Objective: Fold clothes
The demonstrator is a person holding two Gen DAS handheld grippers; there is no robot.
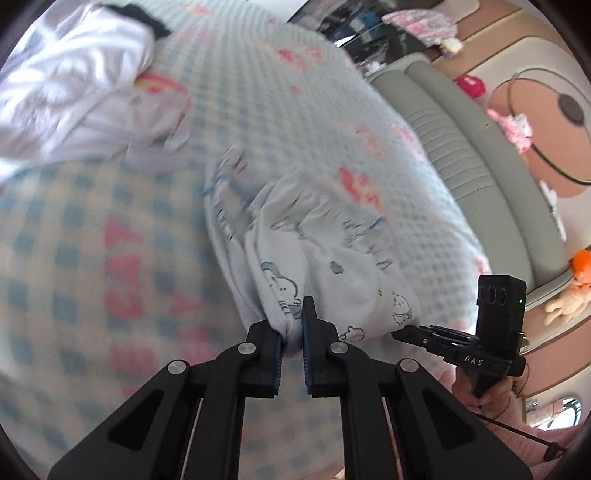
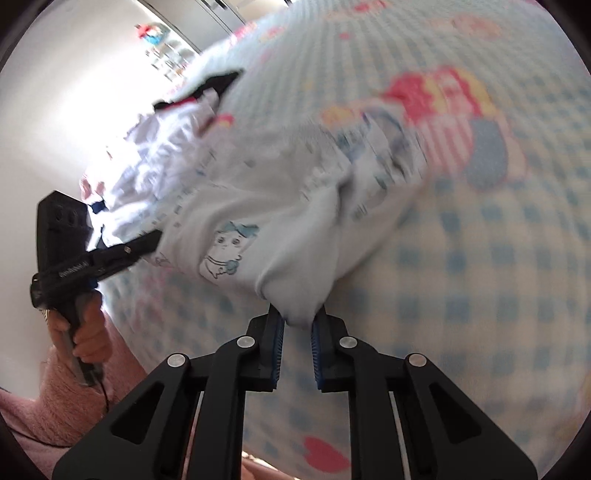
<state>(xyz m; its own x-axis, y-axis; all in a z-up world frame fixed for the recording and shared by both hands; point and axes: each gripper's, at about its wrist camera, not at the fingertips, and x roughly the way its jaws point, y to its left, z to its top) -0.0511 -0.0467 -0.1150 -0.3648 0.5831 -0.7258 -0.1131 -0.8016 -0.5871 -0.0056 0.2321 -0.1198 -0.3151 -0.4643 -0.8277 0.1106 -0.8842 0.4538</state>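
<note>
A pale blue garment with cartoon animal prints (image 1: pixel 317 254) (image 2: pixel 280 206) hangs bunched above the checked bedspread (image 1: pixel 110 229) (image 2: pixel 461 258). My left gripper (image 1: pixel 293 325) is shut on one corner of the garment, cloth pinched between its blue pads. My right gripper (image 2: pixel 299 321) is shut on another corner the same way. Each gripper shows in the other's view: the right gripper (image 1: pixel 402 332) at the lower right with a hand under it, the left gripper (image 2: pixel 155 236) at the left with a hand on its handle. The garment's far part is motion-blurred.
A heap of white clothes (image 1: pixel 74 85) (image 2: pixel 155 155) with a black piece (image 1: pixel 147 18) lies further up the bed. A grey padded bed edge (image 1: pixel 480 155) and plush toys (image 1: pixel 576 284) lie to the right. Pink fleece sleeves (image 2: pixel 55 398) are near the bed's edge.
</note>
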